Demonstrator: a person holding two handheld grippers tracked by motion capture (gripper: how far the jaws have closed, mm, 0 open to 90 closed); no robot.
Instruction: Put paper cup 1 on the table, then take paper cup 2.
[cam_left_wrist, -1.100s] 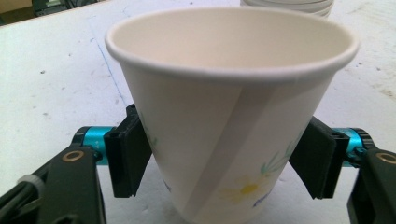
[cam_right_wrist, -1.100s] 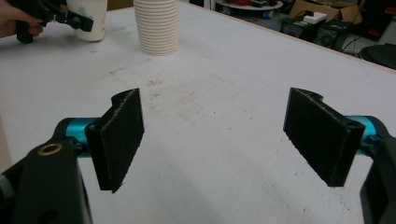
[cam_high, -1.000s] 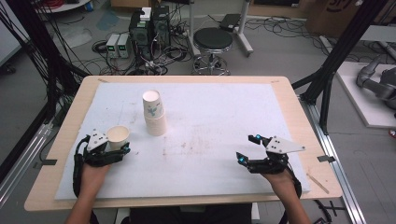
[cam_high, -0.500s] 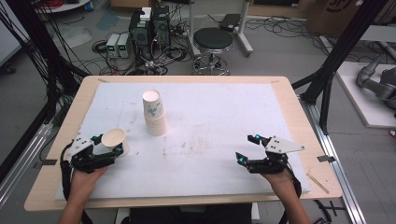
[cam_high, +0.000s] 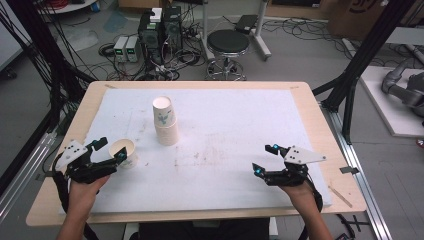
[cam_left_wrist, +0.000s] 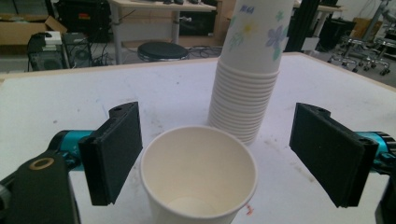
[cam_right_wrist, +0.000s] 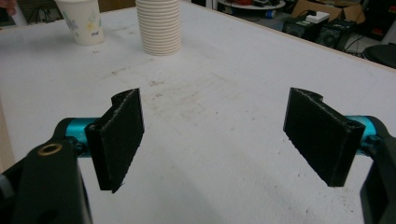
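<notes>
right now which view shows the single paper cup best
The left gripper view: the single paper cup stands upright, open-mouthed, between open jaws. The high view shows it small; the right gripper view shows it far off.

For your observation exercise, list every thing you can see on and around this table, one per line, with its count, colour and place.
single paper cup: one, white with flower print, upright on the mat, between the left gripper's open jaws
cup stack: one, white, upside down, mid-mat
mat: one, white, stained, covers the table
table: one, pale wood
stool: one, black, behind the table
computer cases: two, black, on the floor
left gripper: one, black, open
right gripper: one, black, open, holds nothing
</notes>
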